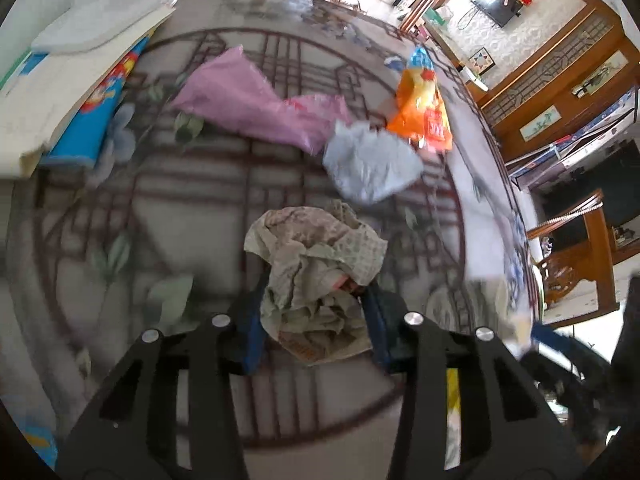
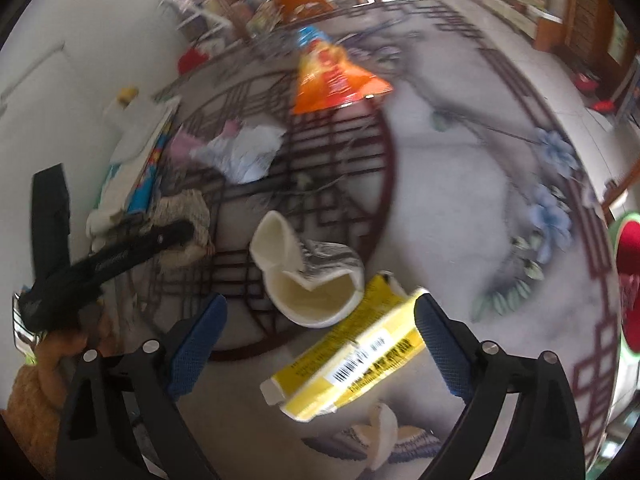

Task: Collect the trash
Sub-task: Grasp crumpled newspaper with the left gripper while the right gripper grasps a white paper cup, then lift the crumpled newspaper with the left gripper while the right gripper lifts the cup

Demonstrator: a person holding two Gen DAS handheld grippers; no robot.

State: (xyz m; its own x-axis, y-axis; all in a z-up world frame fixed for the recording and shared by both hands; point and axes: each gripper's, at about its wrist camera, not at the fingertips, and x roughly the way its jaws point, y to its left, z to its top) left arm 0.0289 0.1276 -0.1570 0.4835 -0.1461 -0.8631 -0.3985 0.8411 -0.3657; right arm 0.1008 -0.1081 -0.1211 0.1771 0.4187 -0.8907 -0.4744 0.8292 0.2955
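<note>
My left gripper (image 1: 314, 316) is shut on a crumpled grey-beige paper wrapper (image 1: 316, 264), held just above the patterned round table (image 1: 200, 216). Beyond it lie a crumpled pale blue bag (image 1: 370, 164), a pink plastic bag (image 1: 256, 100) and an orange snack bag (image 1: 422, 108). My right gripper (image 2: 320, 340) is open, its blue pads either side of a yellow carton (image 2: 352, 356). A crushed cream paper cup (image 2: 308, 276) lies just beyond the carton. The left gripper with the wrapper (image 2: 180, 224) shows at the left of the right wrist view.
A stack of white foam pieces and a blue box (image 1: 92, 120) sits at the table's left. A piece of cream cup scrap (image 2: 384, 432) lies near the table's front edge. A red and green object (image 2: 630, 280) stands at the far right. Wooden furniture (image 1: 560, 92) surrounds the table.
</note>
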